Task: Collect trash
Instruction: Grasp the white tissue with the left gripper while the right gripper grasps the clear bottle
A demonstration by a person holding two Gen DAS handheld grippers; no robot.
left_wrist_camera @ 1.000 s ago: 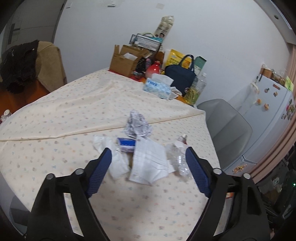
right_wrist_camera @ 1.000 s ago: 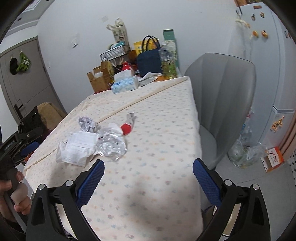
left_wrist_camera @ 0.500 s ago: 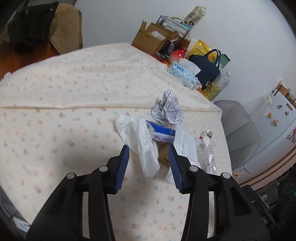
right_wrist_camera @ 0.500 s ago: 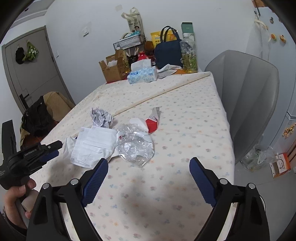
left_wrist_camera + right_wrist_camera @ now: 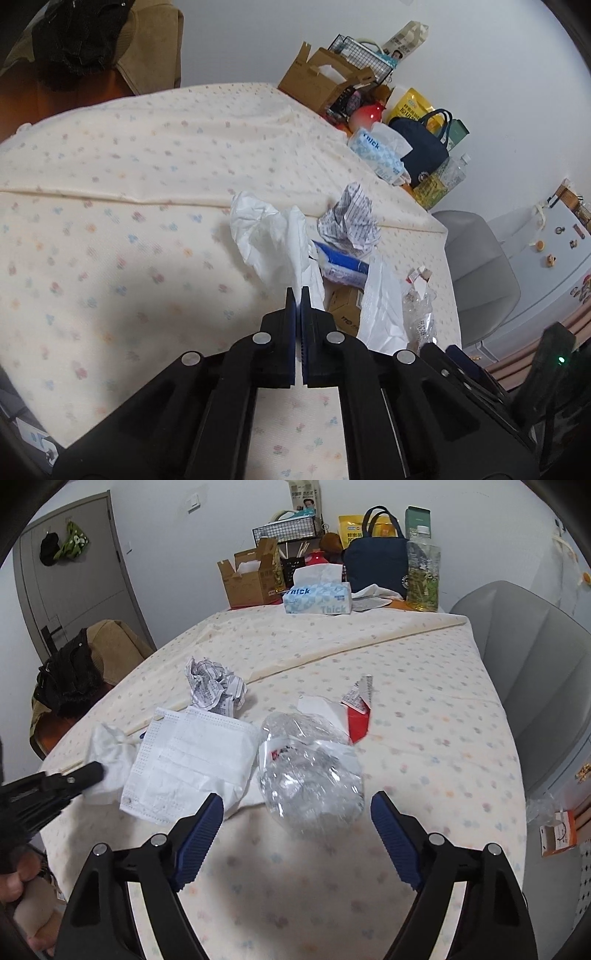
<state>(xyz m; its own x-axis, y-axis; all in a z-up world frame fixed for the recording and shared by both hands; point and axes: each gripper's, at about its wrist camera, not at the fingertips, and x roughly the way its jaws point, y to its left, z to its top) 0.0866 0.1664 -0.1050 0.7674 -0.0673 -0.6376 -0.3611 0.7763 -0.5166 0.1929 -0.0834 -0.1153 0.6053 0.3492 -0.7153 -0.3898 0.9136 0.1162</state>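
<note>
A heap of trash lies on the flowered tablecloth point(image 5: 110, 229). My left gripper point(image 5: 297, 291) is shut on the near end of a crumpled white tissue point(image 5: 273, 240); it also shows in the right wrist view point(image 5: 110, 757). Beside it lie a crumpled printed paper ball point(image 5: 351, 221), a blue wrapper point(image 5: 341, 264), a small brown carton point(image 5: 345, 312) and a white face mask point(image 5: 192, 764). My right gripper point(image 5: 297, 808) is open, just short of a crushed clear plastic bottle point(image 5: 310, 771). A torn red and white pack point(image 5: 354, 712) lies behind the bottle.
At the table's far end stand a tissue box point(image 5: 317, 598), an open cardboard box point(image 5: 251, 576), a navy bag point(image 5: 376, 561) and a clear bottle point(image 5: 423, 576). A grey chair point(image 5: 532, 672) stands at the right edge. A brown chair with dark clothes point(image 5: 70, 675) is left.
My left gripper moved in and shut on the white tissue. My right gripper moved closer to the crushed bottle and narrowed its opening somewhat.
</note>
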